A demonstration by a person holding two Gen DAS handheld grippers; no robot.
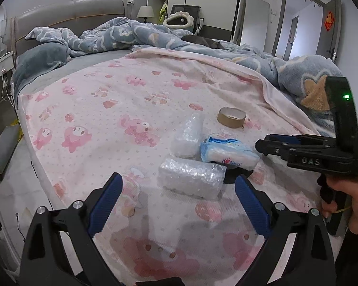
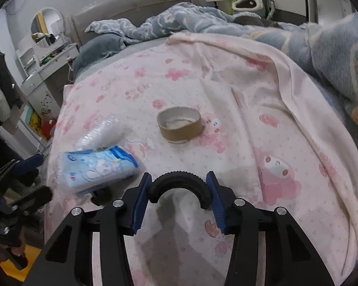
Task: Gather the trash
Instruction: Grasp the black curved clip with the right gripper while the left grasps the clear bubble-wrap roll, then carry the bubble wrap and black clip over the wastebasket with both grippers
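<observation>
My right gripper (image 2: 179, 191): its blue ribbed pads are clamped on either side of a black ridged half-ring of plastic (image 2: 179, 186), arch upward, open ends toward me.
Black half-ring, position: just above the pink cartoon-print blanket (image 2: 286, 128), near its front edge; from the left wrist view only a dark sliver of it (image 1: 236, 175) shows behind the wrapped bundle.
My left gripper (image 1: 179, 205): jaws wide apart, nothing between them, hovering over the blanket.
Nearest to the left claw: a clear bubble-wrap bundle, roughly cylindrical (image 1: 191, 178), lying on its side just beyond the fingertips.
Behind it: a second clear bubble-wrap bundle (image 1: 187, 135), lengthwise away from me.
Beside those: a soft blue-and-white plastic tissue pack with cartoon print (image 2: 97, 169), crumpled, resting against the bundles and just left of my right claw.
Farther out: a brown cardboard tape core, an empty ring (image 2: 180, 125), lying flat, well apart from the rest.
My right hand (image 1: 346, 205): wrapped around the handle.
Beyond: a rumpled blue patterned duvet (image 1: 136, 35) along the headboard and right side.
</observation>
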